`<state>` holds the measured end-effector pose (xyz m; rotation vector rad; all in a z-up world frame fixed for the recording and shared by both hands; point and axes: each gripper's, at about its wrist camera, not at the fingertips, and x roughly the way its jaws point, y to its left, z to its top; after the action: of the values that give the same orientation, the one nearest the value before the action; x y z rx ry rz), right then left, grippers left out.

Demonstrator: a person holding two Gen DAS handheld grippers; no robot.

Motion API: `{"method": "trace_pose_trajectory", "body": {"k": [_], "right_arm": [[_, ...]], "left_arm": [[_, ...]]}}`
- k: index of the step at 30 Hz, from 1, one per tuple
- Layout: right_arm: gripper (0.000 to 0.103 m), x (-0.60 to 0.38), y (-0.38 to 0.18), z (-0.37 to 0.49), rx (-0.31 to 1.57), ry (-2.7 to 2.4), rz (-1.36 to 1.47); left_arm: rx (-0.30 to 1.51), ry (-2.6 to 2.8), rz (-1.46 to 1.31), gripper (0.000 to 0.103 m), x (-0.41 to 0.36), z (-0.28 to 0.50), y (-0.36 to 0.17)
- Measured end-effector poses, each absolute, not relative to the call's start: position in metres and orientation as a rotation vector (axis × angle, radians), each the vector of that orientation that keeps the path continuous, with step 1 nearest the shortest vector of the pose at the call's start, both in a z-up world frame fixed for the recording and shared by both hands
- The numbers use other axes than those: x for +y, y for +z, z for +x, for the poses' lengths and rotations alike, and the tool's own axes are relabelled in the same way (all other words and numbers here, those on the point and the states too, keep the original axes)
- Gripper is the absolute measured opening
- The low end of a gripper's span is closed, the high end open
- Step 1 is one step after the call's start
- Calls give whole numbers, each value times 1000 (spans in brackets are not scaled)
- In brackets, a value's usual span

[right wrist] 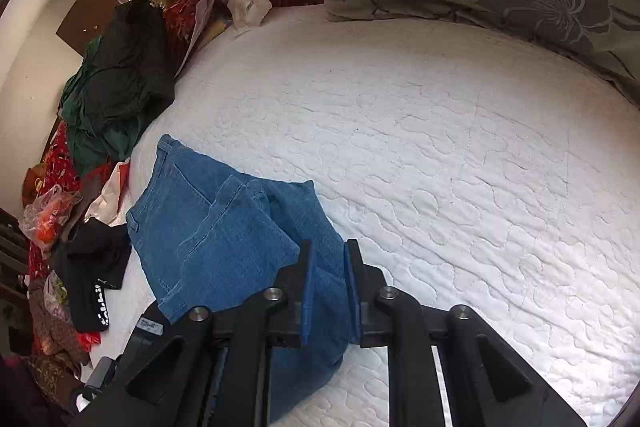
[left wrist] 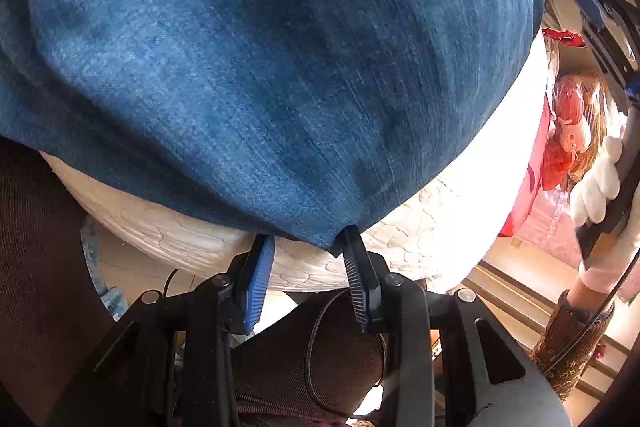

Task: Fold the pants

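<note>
The left gripper stood parted, its right finger touching the jeans corner; the right gripper straddled them, released.

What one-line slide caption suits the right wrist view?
Open right gripper above partly folded blue jeans on a white quilted bed.

No legible text anywhere

Faded matt blue denim pants, white quilted cloth mattress, ribbed blue plastic fingers
</note>
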<state>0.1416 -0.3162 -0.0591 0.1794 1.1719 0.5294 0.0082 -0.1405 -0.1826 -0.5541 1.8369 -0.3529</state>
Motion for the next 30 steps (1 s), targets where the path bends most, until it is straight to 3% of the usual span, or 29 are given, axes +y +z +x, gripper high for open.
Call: {"method": "trace_pose_trajectory", "body": {"k": [2,7,9,12,13,15,16,18,22,24,26,30], "right_arm": [[51,-324,-69,125,1182,478,197],[51,-344,-115,112,1211,399,437],[33,-350,-125,114,1164,436,653],[26,-353,-106,132,1073,459,788],[24,-346,-92,140,1050,475,733],[0,-331,-71,156,1048,490,558],[0,-324,-71,163,1085,468,470],[1,-324,-78,171,1149,378,356],[9,-347,-56,151,1030,469,547],[30,-334,-41,135,991,525,485],[40,-309,-41,124,1003,545,364],[37,-271,-107,131,1234,409,136]], "left_arm": [[1838,-364,-556,33,-144,3,-180],[1840,-381,-575,33,-133,1,-183],[1841,-385,-581,33,-126,2,-183],[1841,-377,-592,34,-129,4,-183],[1839,-373,-589,34,-130,4,-181],[1842,-362,-556,34,-135,7,-182],[1845,-353,-554,34,-135,7,-184],[1851,-352,-562,33,-133,7,-186],[1847,-377,-567,34,-128,1,-181],[1851,-407,-545,34,-131,-3,-177],[1854,-439,-534,34,-131,-9,-173],[1797,-492,-550,34,-118,-17,-150]]}}
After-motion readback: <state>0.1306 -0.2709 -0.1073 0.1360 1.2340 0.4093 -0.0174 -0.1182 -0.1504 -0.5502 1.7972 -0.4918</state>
